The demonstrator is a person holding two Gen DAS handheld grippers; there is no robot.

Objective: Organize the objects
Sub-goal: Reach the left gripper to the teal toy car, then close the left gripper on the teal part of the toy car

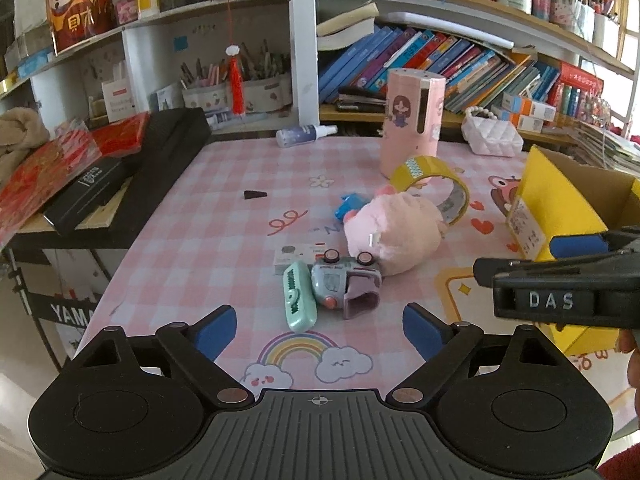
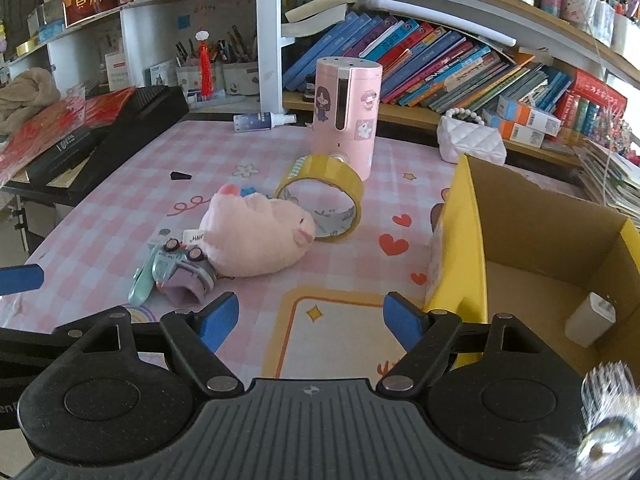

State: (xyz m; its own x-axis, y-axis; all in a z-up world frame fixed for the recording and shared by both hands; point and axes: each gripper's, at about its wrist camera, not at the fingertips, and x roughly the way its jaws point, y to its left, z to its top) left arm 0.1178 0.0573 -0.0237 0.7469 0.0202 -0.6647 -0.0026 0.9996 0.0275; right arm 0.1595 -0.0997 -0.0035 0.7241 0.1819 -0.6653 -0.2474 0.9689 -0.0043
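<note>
A pink plush pig (image 1: 394, 230) (image 2: 256, 234) lies mid-table. In front of it lie an overturned toy car (image 1: 346, 282) (image 2: 182, 270) and a mint green case (image 1: 300, 300) (image 2: 140, 284). A yellow tape roll (image 1: 434, 186) (image 2: 324, 204) stands on edge behind the pig. A pink cylinder (image 1: 412, 120) (image 2: 346, 114) stands further back. A yellow cardboard box (image 1: 560, 216) (image 2: 540, 248) sits at the right with a white item (image 2: 590, 318) inside. My left gripper (image 1: 318, 328) is open and empty just before the car. My right gripper (image 2: 310, 322) is open and empty beside the box; it also shows in the left wrist view (image 1: 560, 276).
A spray bottle (image 1: 304, 134) (image 2: 262, 120) lies at the table's back edge. A small black wedge (image 1: 254, 194) (image 2: 180, 176), a blue piece (image 1: 350, 204) and a white card (image 1: 300, 254) lie on the pink checked cloth (image 1: 208, 240). A white quilted purse (image 2: 470, 140), black keyboard (image 1: 160, 172) and bookshelves surround.
</note>
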